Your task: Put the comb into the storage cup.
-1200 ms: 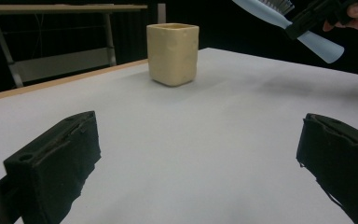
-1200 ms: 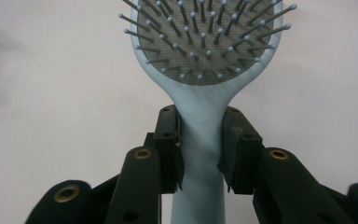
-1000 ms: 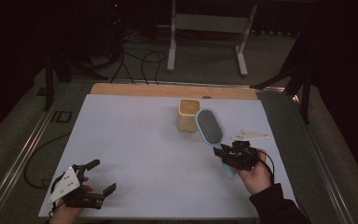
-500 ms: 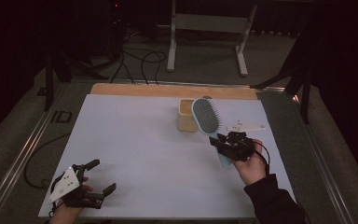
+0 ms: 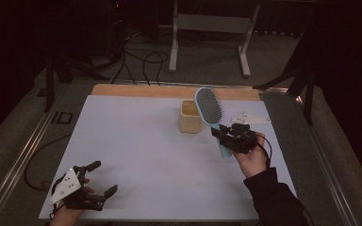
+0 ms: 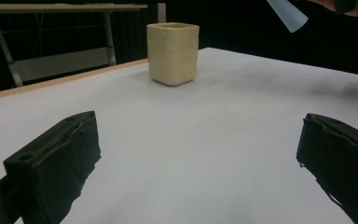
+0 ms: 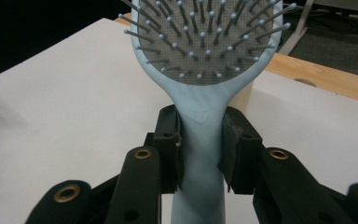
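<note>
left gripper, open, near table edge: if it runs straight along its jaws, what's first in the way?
Probably the cream cup. In the left gripper view it stands upright a little left of centre between the open jaws of the left gripper, with bare white table before it. The line may pass just beside it; depth is unclear.

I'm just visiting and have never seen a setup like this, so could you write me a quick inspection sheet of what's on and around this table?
Surface: white table top with a wooden strip along the far edge.
Job's things: light blue hairbrush lifted off the table, bristle head up; cream square cup standing upright beside it.
Clutter: a flat white piece lying near the right edge.
Tongs: right tongs shut on the brush handle; left tongs open, holding nothing, near the front left corner.
Cables: black cables looped on the floor behind the table.
Surroundings: dark room, a metal stand at the back.
</note>
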Demonstrator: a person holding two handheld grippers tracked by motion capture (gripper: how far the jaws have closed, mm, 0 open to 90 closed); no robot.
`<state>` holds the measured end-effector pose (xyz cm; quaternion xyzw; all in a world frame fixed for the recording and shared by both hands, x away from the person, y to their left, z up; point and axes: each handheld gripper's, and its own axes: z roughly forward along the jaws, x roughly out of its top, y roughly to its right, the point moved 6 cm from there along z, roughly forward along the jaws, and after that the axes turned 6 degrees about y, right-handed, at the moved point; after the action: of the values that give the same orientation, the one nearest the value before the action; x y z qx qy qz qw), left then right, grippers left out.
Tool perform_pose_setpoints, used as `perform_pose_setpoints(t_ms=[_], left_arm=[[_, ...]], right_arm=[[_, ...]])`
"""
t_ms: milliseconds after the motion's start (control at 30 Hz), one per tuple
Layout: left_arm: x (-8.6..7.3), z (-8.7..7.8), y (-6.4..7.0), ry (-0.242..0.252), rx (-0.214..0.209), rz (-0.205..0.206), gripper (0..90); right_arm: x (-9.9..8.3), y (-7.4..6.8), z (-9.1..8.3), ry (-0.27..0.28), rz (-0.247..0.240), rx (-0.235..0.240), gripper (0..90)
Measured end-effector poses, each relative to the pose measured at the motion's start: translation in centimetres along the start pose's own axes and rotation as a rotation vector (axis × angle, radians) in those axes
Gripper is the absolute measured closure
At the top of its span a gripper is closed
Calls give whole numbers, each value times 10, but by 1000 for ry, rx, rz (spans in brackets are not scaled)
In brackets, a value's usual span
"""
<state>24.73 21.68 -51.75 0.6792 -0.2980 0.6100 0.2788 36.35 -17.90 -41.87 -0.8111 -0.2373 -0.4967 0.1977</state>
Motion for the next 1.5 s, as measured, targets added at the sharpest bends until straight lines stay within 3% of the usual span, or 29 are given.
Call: perform_pose_setpoints(t_ms=[867,1500], left_arm=[[0,0,0,0,1,0,0],[0,-1,-1,4,0,-5,0]], right_arm=[[45,6,28,134,21,-17,707],[75,19,49,238,47,-24,707]])
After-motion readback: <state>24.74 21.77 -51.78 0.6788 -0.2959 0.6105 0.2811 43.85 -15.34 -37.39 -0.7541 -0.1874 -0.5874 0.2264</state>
